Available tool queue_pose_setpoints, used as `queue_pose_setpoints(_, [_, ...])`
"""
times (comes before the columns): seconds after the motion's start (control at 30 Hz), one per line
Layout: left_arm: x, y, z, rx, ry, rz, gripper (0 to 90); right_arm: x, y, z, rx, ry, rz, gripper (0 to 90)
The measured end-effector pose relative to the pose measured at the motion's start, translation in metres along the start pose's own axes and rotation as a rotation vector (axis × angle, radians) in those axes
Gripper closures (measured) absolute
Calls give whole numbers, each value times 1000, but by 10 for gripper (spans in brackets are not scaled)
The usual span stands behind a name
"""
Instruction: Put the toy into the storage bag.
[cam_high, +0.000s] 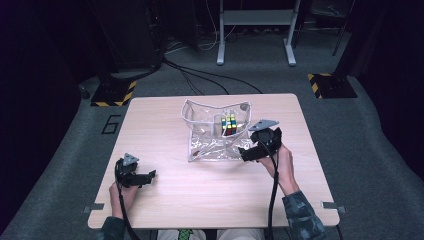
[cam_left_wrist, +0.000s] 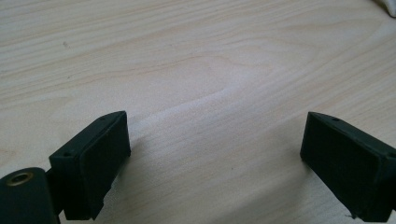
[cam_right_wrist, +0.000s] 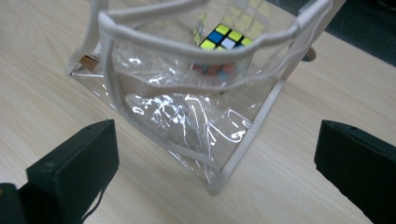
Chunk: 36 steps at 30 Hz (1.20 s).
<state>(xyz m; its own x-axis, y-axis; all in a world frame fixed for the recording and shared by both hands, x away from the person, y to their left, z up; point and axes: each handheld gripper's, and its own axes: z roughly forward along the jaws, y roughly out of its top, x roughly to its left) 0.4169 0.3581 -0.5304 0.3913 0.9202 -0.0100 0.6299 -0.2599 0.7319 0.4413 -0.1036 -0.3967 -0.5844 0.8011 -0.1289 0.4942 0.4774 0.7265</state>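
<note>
Both tools gape empty: left tool (cam_high: 150, 176) over bare tabletop (cam_high: 210, 190), right tool (cam_high: 244, 153) beside clear bag (cam_right_wrist: 196, 121) holding, apparently, puzzle cube (cam_high: 229, 124).

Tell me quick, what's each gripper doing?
Left gripper: open, empty, over bare table.
Right gripper: open, empty, at the clear bag.

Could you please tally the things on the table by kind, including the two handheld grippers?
Clear plastic bag: 1
Puzzle cube, inside the bag: 1
Grippers: 2, the left gripper and the right gripper, both open
Total: 4
</note>
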Motion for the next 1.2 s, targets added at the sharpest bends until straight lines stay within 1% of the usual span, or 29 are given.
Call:
queue_pose_setpoints(0.03, [0, 0, 0, -1, 0, 1, 79, 1, -3, 2, 2, 2, 21, 0])
queue_pose_setpoints(0.07, [0, 0, 0, 0, 0, 0, 79, 1, -7, 3, 6, 2, 19, 0])
queue_pose_setpoints(0.13, [0, 0, 0, 0, 0, 1, 79, 1, -14, 6, 12, 6, 43, 0])
queue_pose_setpoints(0.2, [0, 0, 0, 0, 0, 1, 79, 0, -21, 9, 17, 7, 48, 0])
queue_pose_setpoints(0.27, [0, 0, 0, 1, 0, 0, 79, 0, -27, 12, 23, 19, 69, 0])
queue_pose_setpoints(0.3, [0, 0, 0, 1, 0, 0, 79, 0, -31, 14, 28, 19, 69, 0])
queue_pose_setpoints(0.37, [0, 0, 0, 0, 0, 1, 79, 1, -37, 16, 40, 21, 87, 0])
queue_pose_setpoints(0.5, [0, 0, 0, 0, 0, 1, 79, 0, -50, 24, 59, 28, 90, 0])
queue_pose_setpoints(0.53, [0, 0, 0, 0, 0, 1, 79, 1, -53, 26, 62, 29, 101, 0])
queue_pose_setpoints(0.73, [0, 0, 0, 1, 0, 1, 79, 2, -74, 35, 82, 31, 125, 0])
queue_pose_setpoints(0.77, [0, 0, 0, 1, 1, 0, 79, 2, -78, 36, 89, 32, 135, 0])
queue_pose_setpoints(0.87, [0, 0, 0, 0, 1, 1, 79, 2, -92, 41, 91, 47, 148, 0])
queue_pose_setpoints(0.97, [0, 0, 0, 0, 1, 1, 79, 4, -104, 45, 102, 51, 166, 0])
queue_pose_setpoints(1.03, [0, 0, 0, 0, 1, 1, 79, 4, -111, 47, 95, 48, 169, 0])
queue_pose_setpoints(1.1, [0, 0, 0, 1, 2, 0, 79, 5, -117, 49, 88, 32, 165, 0])
queue_pose_setpoints(1.2, [0, 0, 0, 0, 4, -1, 79, 7, -123, 51, 81, 28, 168, 0])
